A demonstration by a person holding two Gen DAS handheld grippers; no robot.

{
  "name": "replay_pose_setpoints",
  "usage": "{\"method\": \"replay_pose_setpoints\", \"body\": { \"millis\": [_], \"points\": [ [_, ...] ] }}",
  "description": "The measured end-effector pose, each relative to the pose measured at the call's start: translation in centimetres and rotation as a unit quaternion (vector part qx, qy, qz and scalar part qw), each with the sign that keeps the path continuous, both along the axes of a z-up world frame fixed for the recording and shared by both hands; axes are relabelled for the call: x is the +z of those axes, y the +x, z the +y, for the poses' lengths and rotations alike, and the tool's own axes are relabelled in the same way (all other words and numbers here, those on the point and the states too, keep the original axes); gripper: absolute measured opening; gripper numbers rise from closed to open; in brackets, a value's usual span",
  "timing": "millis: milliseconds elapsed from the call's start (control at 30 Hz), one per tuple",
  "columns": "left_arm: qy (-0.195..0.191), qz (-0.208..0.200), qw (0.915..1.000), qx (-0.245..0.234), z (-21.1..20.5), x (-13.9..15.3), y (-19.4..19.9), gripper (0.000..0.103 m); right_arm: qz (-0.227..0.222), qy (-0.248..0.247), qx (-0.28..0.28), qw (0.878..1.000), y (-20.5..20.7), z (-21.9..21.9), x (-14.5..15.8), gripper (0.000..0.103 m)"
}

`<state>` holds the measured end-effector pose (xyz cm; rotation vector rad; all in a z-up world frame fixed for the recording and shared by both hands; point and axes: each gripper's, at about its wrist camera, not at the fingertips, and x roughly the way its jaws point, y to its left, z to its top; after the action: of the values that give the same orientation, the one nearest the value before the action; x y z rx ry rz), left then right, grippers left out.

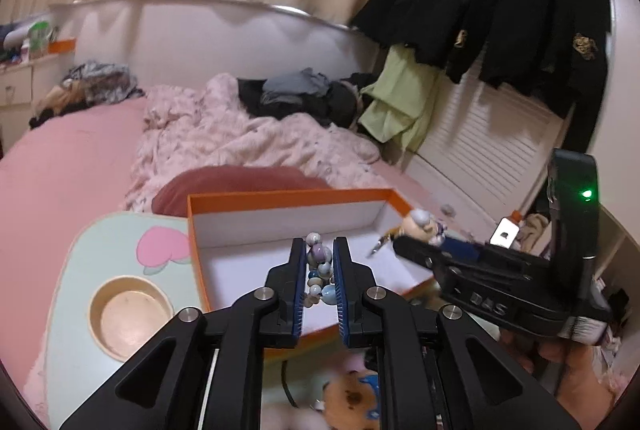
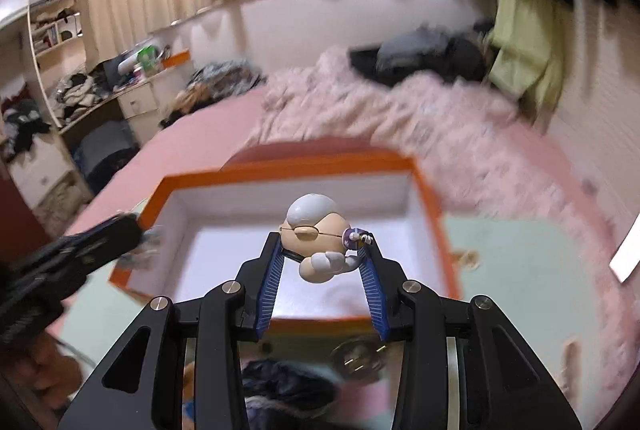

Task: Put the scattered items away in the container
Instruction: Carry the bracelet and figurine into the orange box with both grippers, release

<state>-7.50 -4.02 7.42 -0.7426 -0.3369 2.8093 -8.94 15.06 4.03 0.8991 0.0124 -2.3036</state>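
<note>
An orange box with a white inside [image 1: 288,199] [image 2: 436,230] sits on a pale green tray table on the bed. My left gripper [image 1: 320,250] is shut on a beaded bracelet [image 1: 320,270] of purple, blue and white beads, held over the box. My right gripper [image 2: 324,246] is shut on a small figurine [image 2: 316,230] with a grey-white head and glasses, held above the box. The figurine also shows in the left wrist view [image 1: 422,224] at the box's right rim. The left gripper body [image 2: 80,250] appears at the left in the right wrist view.
The tray table [image 1: 80,310] has a round cup recess [image 1: 130,314] and a pink heart print. A plush bear [image 1: 352,398] lies below my left gripper. Pink blanket [image 1: 240,133], clothes piles and hanging black jackets [image 1: 540,17] lie beyond. A metal item [image 2: 356,354] lies near the box.
</note>
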Motion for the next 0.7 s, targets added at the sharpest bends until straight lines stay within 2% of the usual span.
{"method": "replay_pose_setpoints", "body": {
  "millis": [100, 133, 200, 267, 400, 433, 533, 700],
  "points": [
    [0.004, 0.012, 0.9999, 0.005, -0.4, -0.1, 0.7, 0.044, 0.001, -0.020, -0.001, 1.000, 0.6, 0.8, 0.4, 0.042],
    [0.005, 0.021, 0.9997, 0.007, -0.6, 0.2, 1.2, 0.046, 0.014, -0.019, -0.005, 1.000, 0.8, 1.0, 0.8, 0.045],
    [0.001, 0.031, 0.9995, 0.007, -0.7, 0.9, 1.9, 0.050, 0.036, -0.016, -0.013, 0.999, 1.2, 1.3, 1.7, 0.059],
    [-0.011, 0.037, 0.9992, 0.011, -0.6, 1.8, 2.7, 0.052, 0.048, -0.025, -0.015, 0.998, 1.7, 1.9, 2.6, 0.060],
    [-0.029, 0.045, 0.9984, 0.017, -0.2, 3.2, 5.2, 0.076, 0.049, -0.050, -0.004, 0.998, 3.5, 3.5, 3.6, 0.060],
    [-0.041, 0.044, 0.9980, 0.018, 0.1, 3.3, 6.2, 0.079, 0.054, -0.049, -0.002, 0.997, 4.1, 3.9, 3.7, 0.060],
    [-0.076, 0.037, 0.9962, 0.019, 0.9, 2.0, 9.2, 0.096, 0.069, -0.033, -0.006, 0.997, 6.4, 4.9, 3.2, 0.060],
    [-0.097, -0.009, 0.9952, 0.010, 1.0, -1.7, 11.6, 0.098, 0.088, -0.010, -0.031, 0.996, 9.7, 7.7, 0.6, 0.060]
  ]
}}
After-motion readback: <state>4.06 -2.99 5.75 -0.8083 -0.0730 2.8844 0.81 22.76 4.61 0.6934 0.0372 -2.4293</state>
